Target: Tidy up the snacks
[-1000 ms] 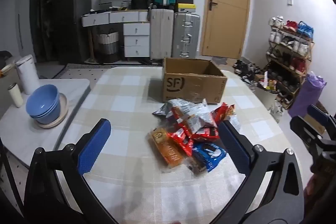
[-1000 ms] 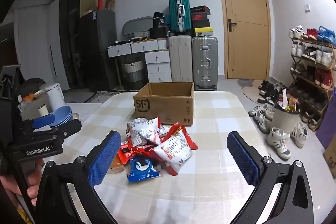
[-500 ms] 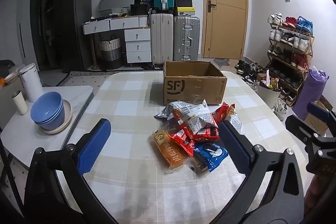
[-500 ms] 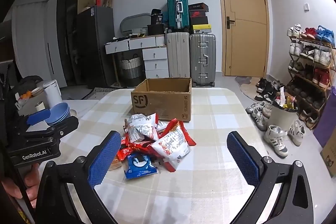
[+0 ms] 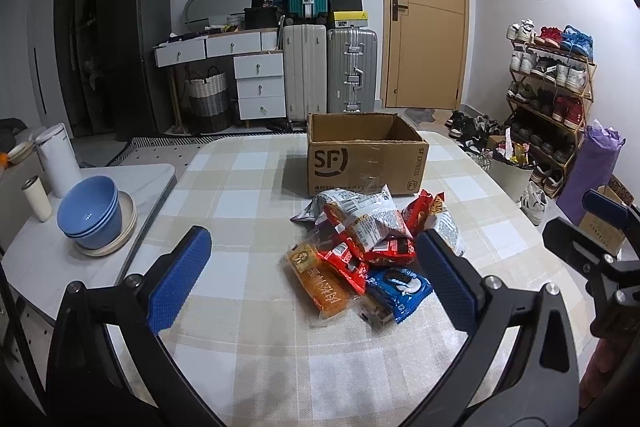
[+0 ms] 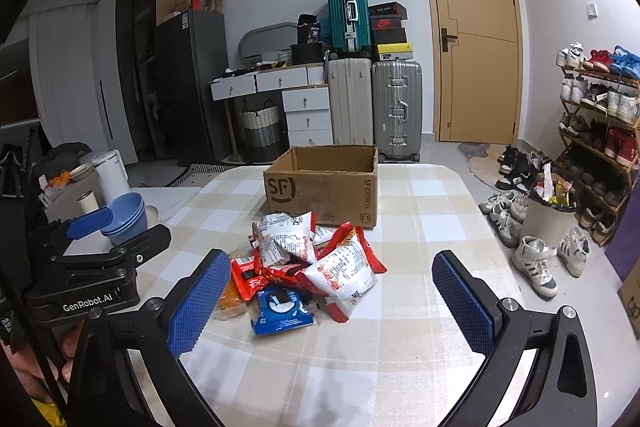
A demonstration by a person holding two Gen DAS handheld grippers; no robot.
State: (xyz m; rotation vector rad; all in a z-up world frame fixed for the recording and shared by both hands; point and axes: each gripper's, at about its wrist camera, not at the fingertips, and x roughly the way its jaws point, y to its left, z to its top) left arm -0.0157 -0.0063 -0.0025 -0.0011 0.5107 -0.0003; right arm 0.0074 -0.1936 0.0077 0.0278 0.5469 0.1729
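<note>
Right wrist alone shows a hand [image 6: 38, 363] beneath left gripper [image 6: 120, 227].

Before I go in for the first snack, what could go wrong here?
1. The snack pile is overlapped, so gripping the blue packet may drag the neighbours lying on it.
2. The cardboard box sits right behind the pile; a forward push could shove packets against it.
3. Both the left gripper and right gripper face the same pile and might collide.

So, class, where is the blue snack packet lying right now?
The blue snack packet lies on the checked tablecloth at the near edge of the snack pile, in front of the cardboard box.
</note>
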